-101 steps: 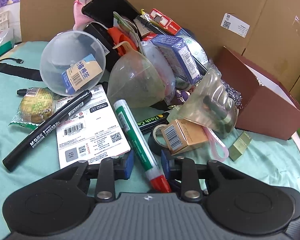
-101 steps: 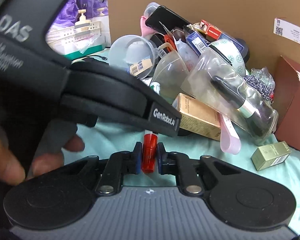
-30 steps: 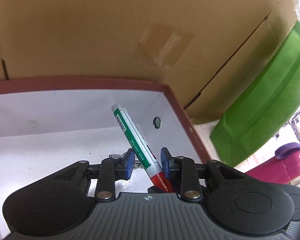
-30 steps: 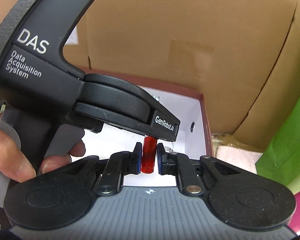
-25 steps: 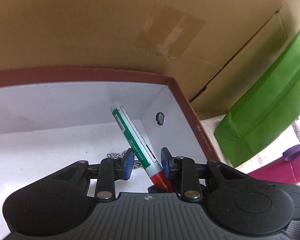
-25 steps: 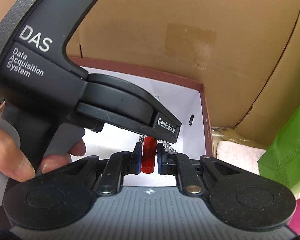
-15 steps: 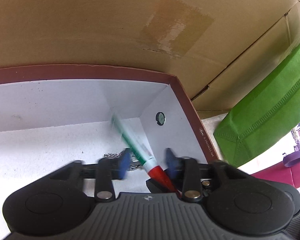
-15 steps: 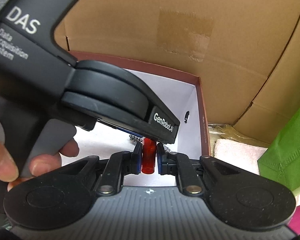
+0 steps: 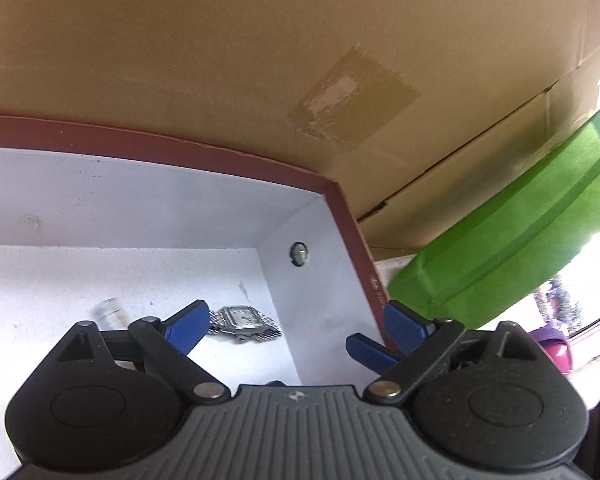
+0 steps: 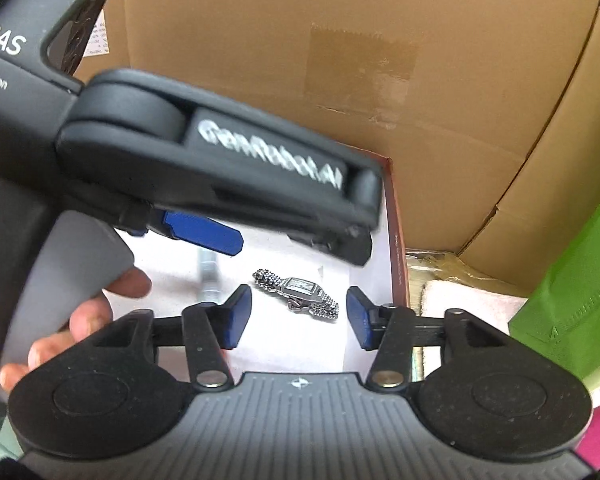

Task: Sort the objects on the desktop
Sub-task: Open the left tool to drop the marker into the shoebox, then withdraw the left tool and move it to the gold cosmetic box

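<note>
Both grippers hang over an open brown box with a white inside (image 9: 332,188) (image 10: 394,216). My left gripper (image 9: 296,324) is open and empty, and it shows in the right wrist view as a black body (image 10: 220,168) crossing the frame. My right gripper (image 10: 298,316) is open and empty. The green and white marker is a blur falling inside the box (image 9: 109,312) (image 10: 208,268). A silver metal wristwatch (image 9: 242,322) (image 10: 300,292) lies on the box floor near the right wall.
A tall cardboard wall (image 9: 260,60) (image 10: 340,60) stands behind the box. A green fabric bag (image 9: 512,240) (image 10: 572,300) stands to the right of the box. A pale cloth (image 10: 456,300) lies between the box and the bag.
Both grippers have opened and let go of the marker, which has dropped into the box. The left gripper has lifted slightly in the right wrist view.
</note>
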`<action>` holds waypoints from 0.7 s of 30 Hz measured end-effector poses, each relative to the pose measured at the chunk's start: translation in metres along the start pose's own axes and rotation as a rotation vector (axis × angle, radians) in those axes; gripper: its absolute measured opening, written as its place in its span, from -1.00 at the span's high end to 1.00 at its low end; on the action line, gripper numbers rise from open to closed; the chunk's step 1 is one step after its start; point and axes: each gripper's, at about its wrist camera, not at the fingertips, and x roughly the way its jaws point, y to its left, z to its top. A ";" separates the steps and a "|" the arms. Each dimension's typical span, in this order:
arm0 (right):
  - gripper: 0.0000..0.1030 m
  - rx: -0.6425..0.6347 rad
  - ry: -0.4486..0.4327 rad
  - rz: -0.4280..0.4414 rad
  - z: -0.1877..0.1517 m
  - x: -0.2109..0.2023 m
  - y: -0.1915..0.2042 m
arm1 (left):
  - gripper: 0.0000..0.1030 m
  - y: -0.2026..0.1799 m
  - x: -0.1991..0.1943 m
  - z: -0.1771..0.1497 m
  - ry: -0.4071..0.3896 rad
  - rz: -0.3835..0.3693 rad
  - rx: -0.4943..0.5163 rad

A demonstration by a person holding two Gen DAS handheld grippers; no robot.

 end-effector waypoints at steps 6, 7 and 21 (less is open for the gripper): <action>-0.50 -0.010 -0.023 -0.027 -0.005 -0.010 0.006 | -0.93 -0.013 -0.011 0.004 -0.022 -0.002 0.037; -0.53 -0.011 -0.031 -0.035 -0.005 -0.013 0.007 | -0.93 -0.015 -0.013 0.004 -0.025 0.003 0.046; -0.66 -0.036 -0.056 -0.075 -0.005 -0.036 0.023 | -0.93 -0.031 -0.043 -0.020 -0.092 0.047 0.135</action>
